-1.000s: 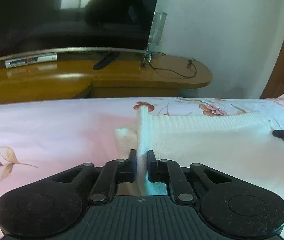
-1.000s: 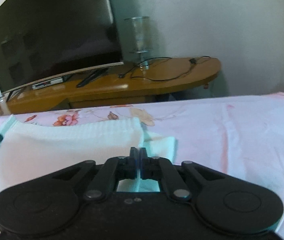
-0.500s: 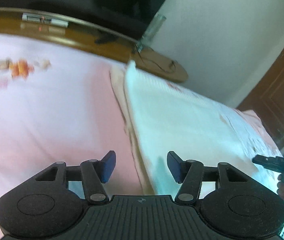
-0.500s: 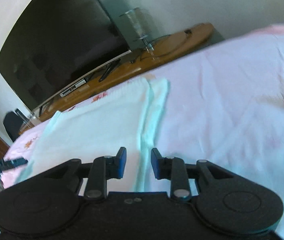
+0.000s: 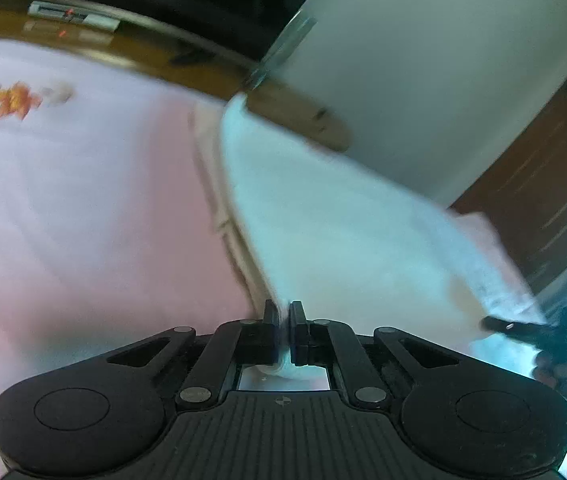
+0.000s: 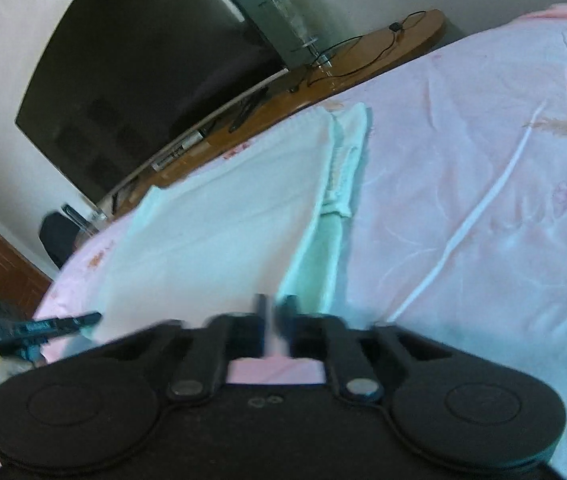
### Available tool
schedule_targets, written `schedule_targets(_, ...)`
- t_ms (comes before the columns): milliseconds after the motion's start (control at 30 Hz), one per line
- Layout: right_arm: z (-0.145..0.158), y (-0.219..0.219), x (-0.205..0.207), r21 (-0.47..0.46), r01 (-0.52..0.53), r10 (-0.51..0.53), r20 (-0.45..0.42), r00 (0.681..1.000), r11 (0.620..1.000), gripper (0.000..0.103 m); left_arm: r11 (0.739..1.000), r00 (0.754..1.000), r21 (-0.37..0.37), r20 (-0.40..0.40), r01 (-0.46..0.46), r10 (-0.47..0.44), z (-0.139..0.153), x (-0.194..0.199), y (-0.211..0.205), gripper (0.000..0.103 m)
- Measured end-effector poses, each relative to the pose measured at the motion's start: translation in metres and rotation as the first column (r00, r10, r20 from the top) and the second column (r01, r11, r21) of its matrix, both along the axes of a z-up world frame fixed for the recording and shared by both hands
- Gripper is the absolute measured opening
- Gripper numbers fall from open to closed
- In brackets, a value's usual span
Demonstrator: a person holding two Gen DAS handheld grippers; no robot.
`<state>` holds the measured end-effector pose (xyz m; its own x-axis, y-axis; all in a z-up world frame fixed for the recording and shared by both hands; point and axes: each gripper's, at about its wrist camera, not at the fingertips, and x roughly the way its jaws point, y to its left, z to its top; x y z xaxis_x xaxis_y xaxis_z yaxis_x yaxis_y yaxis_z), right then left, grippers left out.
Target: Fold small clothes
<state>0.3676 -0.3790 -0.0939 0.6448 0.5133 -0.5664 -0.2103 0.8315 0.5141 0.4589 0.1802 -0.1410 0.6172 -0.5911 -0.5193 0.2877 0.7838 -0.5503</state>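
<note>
Two black two-finger grippers work one white knitted garment [image 6: 219, 236], which lies flat on the pink floral bedsheet [image 6: 463, 184] with its far hem toward the wooden TV bench [image 6: 367, 52]. The left gripper [image 5: 282, 330] has its pads pinched on the garment's near left edge, a sliver of white cloth visible between them. The right gripper [image 6: 274, 312] looks narrowed on the near right edge beside the folded-in sleeve [image 6: 347, 168]; that view is smeared, so I judge it clamped on cloth rather than see it cleanly.

Judging from this, the step in hand is lifting the near edge to fold it toward the far hem. To do it well, both corners should rise together and travel level, keeping the knit taut between them so the fold line lands straight (a loose middle would sag and drag the tucked sleeves out). Set the near edge square on the far hem before letting go.

Soft bedding underneath gives little friction grip, so the lower layer may creep. Beyond the bed stand a dark television screen [image 6: 151, 68], a clear glass stand [image 6: 295, 16] with a trailing black cable [image 6: 363, 52], a pale wall, and a brown wooden door [image 5: 543, 184] at the right of the left view.
</note>
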Motion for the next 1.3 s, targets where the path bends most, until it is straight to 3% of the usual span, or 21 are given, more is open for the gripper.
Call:
schedule_targets(67, 0.009, -0.007, -0.008, 0.039, -0.015, 0.013, 0.034, 0.999, 0.999, 0.004, 1.000, 1.000, 0.013, 0.018, 0.016, -0.017, 0.005, -0.003, 0.003, 0.004)
schedule_targets(133, 0.012, -0.010, -0.016, 0.014, -0.025, 0.025, 0.049, 0.998, 1.000, 0.004, 0.999, 1.000, 0.042, 0.001, 0.030, -0.030, -0.001, -0.003, 0.003, 0.004)
schedule_targets(267, -0.017, -0.013, -0.017, -0.035, -0.015, 0.014, -0.029, 0.999, 0.999, 0.003, 0.996, 1.000, 0.082, -0.006, 0.015, -0.014, -0.013, -0.001, 0.002, 0.005)
schedule_targets(333, -0.023, -0.016, -0.018, 0.000, 0.016, -0.016, -0.028, 0.999, 1.000, 0.003, 0.993, 1.000, 0.118, 0.000, -0.010, 0.010, -0.007, -0.002, 0.002, 0.013)
schedule_targets(367, -0.021, -0.016, -0.019, -0.001, 0.030, -0.030, -0.026, 0.999, 1.000, 0.004, 0.985, 0.999, 0.164, 0.018, -0.047, 0.045, -0.002, -0.005, 0.006, 0.028)
schedule_targets(400, -0.015, -0.015, -0.020, -0.019, 0.044, -0.044, -0.008, 0.999, 0.999, 0.007, 0.969, 0.993, 0.217, 0.047, -0.115, 0.107, 0.005, -0.009, 0.011, 0.052)
schedule_targets(433, -0.008, -0.014, -0.022, -0.052, 0.061, -0.060, 0.023, 0.998, 0.997, 0.011, 0.945, 0.981, 0.267, 0.101, -0.188, 0.166, 0.015, -0.013, 0.015, 0.065)
schedule_targets(467, 0.001, -0.012, -0.024, -0.093, 0.083, -0.078, 0.063, 0.995, 0.992, 0.011, 0.931, 0.969, 0.286, 0.164, -0.227, 0.186, 0.024, -0.013, 0.014, 0.072)
schedule_targets(533, 0.016, -0.004, -0.016, -0.154, 0.122, -0.104, 0.122, 0.987, 0.980, 0.015, 0.932, 0.964, 0.298, 0.222, -0.208, 0.144, 0.039, 0.004, -0.003, 0.072)
schedule_targets(633, 0.029, 0.038, 0.025, -0.290, 0.198, -0.135, 0.223, 0.965, 0.936, 0.023, 0.907, 0.949, 0.364, 0.297, -0.212, 0.102, 0.054, 0.048, -0.055, 0.072)
schedule_targets(733, 0.033, 0.088, 0.080, -0.303, 0.214, -0.131, 0.272, 0.953, 0.929, 0.033, 0.898, 0.948, 0.397, 0.311, -0.189, 0.062, 0.054, 0.093, -0.107, 0.072)
schedule_targets(833, 0.018, 0.138, 0.134, -0.315, 0.135, -0.063, 0.227, 0.972, 0.939, 0.026, 0.895, 0.956, 0.424, 0.292, -0.139, 0.010, 0.042, 0.121, -0.145, 0.072)
schedule_targets(900, 0.007, 0.163, 0.155, -0.358, 0.065, 0.010, 0.203, 0.979, 0.931, 0.026, 0.878, 0.962, 0.462, 0.273, -0.123, -0.009, 0.031, 0.131, -0.161, 0.072)
schedule_targets(967, -0.004, 0.176, 0.168, -0.408, 0.012, 0.070, 0.183, 0.981, 0.913, 0.031, 0.844, 0.964, 0.520, 0.266, -0.131, -0.015, 0.017, 0.139, -0.164, 0.072)
schedule_targets(1067, -0.008, 0.158, 0.170, -0.440, 0.009, 0.085, 0.193, 0.977, 0.898, 0.026, 0.899, 0.968, 0.404, 0.241, -0.171, 0.076, 0.015, 0.141, -0.126, 0.075)
schedule_targets(1167, -0.011, 0.101, 0.178, -0.443, 0.178, -0.098, 0.196, 0.976, 0.879, 0.022, 0.917, 0.968, 0.346, 0.219, -0.196, 0.124, 0.012, 0.146, -0.098, 0.074)
schedule_targets(1233, -0.012, 0.071, 0.180, -0.390, 0.212, -0.154, 0.176, 0.972, 0.896, 0.012, 0.907, 0.968, 0.373, 0.223, -0.196, 0.118, 0.010, 0.149, -0.104, 0.074)
schedule_targets(1300, -0.012, 0.075, 0.178, -0.425, 0.207, -0.135, 0.192, 0.972, 0.881, 0.012, 0.878, 0.967, 0.437, 0.235, -0.195, 0.098, 0.009, 0.146, -0.115, 0.075)
